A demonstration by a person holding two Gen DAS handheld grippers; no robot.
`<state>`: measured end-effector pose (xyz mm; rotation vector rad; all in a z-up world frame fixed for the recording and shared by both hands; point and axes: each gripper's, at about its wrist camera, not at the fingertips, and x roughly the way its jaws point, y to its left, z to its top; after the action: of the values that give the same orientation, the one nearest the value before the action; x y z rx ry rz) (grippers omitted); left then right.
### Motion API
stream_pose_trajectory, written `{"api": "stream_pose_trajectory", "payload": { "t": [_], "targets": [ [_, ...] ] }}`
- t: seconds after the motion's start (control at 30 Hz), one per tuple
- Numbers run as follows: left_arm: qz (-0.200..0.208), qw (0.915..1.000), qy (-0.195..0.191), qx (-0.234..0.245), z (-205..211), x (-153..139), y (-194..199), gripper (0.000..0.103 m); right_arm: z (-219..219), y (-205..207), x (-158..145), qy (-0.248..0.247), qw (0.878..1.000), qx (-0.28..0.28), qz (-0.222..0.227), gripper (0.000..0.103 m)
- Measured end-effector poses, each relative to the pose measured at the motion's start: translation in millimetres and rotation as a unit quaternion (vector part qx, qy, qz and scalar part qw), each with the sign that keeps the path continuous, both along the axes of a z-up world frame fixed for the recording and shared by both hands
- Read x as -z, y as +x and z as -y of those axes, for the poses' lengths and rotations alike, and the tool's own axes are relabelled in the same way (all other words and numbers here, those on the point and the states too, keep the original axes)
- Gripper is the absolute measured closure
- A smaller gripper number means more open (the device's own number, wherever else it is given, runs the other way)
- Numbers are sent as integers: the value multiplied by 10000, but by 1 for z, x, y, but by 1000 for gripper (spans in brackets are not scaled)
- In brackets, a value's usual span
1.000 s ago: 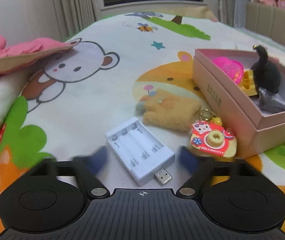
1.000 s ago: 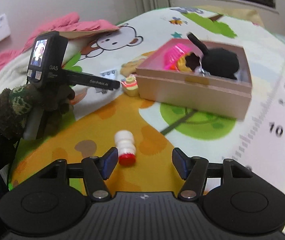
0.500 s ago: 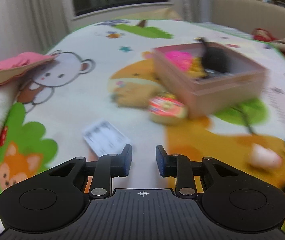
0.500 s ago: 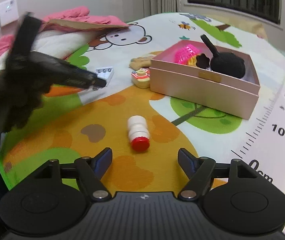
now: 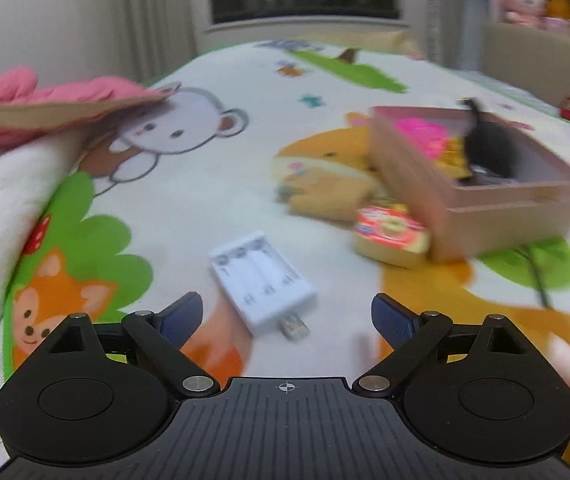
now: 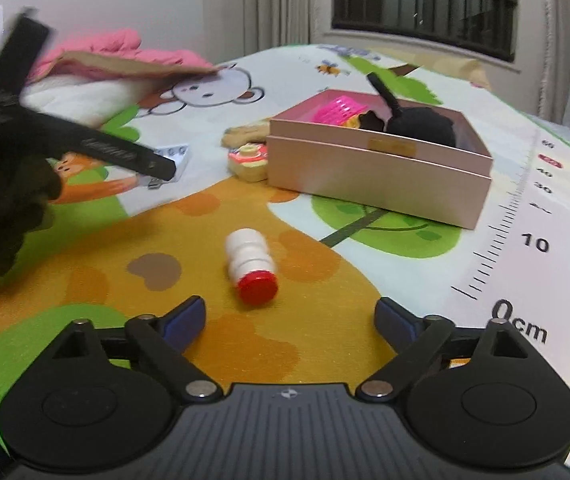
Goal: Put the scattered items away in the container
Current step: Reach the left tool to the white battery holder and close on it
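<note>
A pink box (image 5: 497, 220) (image 6: 377, 172) on the play mat holds a pink item, a yellow item and a black plush. A white battery case (image 5: 263, 280) (image 6: 173, 158) lies just ahead of my open, empty left gripper (image 5: 287, 318). A toy camera keychain (image 5: 391, 234) (image 6: 249, 162) and a tan plush (image 5: 325, 196) lie beside the box. A small white bottle with a red cap (image 6: 251, 268) lies just ahead of my open, empty right gripper (image 6: 291, 318). The left gripper also shows in the right wrist view (image 6: 153, 166), over the battery case.
A pink cushion on cardboard (image 5: 53, 108) and a white blanket (image 5: 1, 208) lie at the left. A ruler strip (image 6: 525, 216) is printed on the mat at the right. A window and curtains stand at the back.
My left gripper shut half a second ago and has opened again, now facing the battery case. My right gripper has stayed open, with the bottle still just ahead of it.
</note>
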<state>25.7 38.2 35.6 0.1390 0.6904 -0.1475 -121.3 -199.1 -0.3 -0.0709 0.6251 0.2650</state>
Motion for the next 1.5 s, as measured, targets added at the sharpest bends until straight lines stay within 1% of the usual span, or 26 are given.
{"api": "stream_pose_trajectory", "payload": {
  "t": [0.1,0.17,0.2,0.23,0.27,0.33,0.4,0.5,0.6,0.7,0.77,0.8,0.87,0.9,0.93,1.0,1.07,1.1,1.13,1.2,1.23,1.27,1.3,1.37,1.43,1.5],
  "targets": [
    [-152,9997,128,-142,2,12,21,8,4,1,1,101,9999,61,-4,6],
    [-240,9995,62,-175,0,17,29,8,8,3,3,229,9997,96,-63,3],
    [-237,9996,17,-179,-2,17,31,12,9,4,4,285,9995,104,-86,2],
    [-238,9996,-17,-150,-4,18,32,19,10,5,4,326,9994,109,-100,2],
    [-245,9997,-49,-76,-5,17,32,23,11,5,4,341,9993,109,-101,2],
    [-227,9997,-11,104,-5,17,28,40,9,4,5,307,9994,106,-75,1],
    [-174,9994,126,275,-4,15,21,46,8,4,5,283,9995,102,-65,1],
    [-88,9985,255,482,-4,12,3,47,8,3,5,290,9995,117,-57,1],
    [-138,9961,97,867,-5,7,-26,47,6,2,5,234,9996,140,-22,0],
    [-235,9891,-126,1447,-5,2,-60,47,6,2,5,210,9997,151,-18,0],
    [-354,9836,-162,1763,-7,2,-76,46,6,2,5,197,9997,152,-29,0],
    [-355,9824,-70,1831,-8,3,-82,45,6,2,4,182,9997,155,-29,0],
    [-247,9828,239,1813,-12,5,-89,33,5,1,4,144,9998,164,-12,0],
    [-182,9843,361,1719,-16,6,-90,24,5,1,4,126,9998,172,-2,0],
    [-138,9863,447,1581,-21,5,-88,21,5,1,4,113,9998,182,6,0],
    [-18,9911,682,1144,-31,5,-81,20,4,0,4,99,9997,203,14,0],
    [161,9932,946,662,-39,5,-74,18,4,0,4,82,9997,210,14,0],
    [190,9943,929,487,-44,4,-71,15,4,0,4,69,9997,214,14,0],
    [171,9962,767,386,-50,2,-69,10,4,0,4,56,9997,218,18,0],
    [122,9988,209,423,-56,-3,-72,7,3,-1,4,30,9997,226,31,0],
    [113,9987,-73,496,-57,-6,-75,5,3,-1,4,20,9997,229,33,0],
    [133,9979,-298,563,-55,-7,-79,4,2,-1,4,14,9997,230,32,0],
    [196,9970,-441,604,-50,-8,-83,3,2,-1,4,12,9997,231,31,0],
    [385,9958,-498,657,-36,-9,-89,2,2,-1,4,12,9997,230,35,0],
    [527,9948,-391,782,-20,-6,-88,2,3,-1,4,17,9997,230,47,0],
    [470,9951,-289,823,-7,-1,-79,2,3,-2,4,32,9997,237,62,0]
  ]
}}
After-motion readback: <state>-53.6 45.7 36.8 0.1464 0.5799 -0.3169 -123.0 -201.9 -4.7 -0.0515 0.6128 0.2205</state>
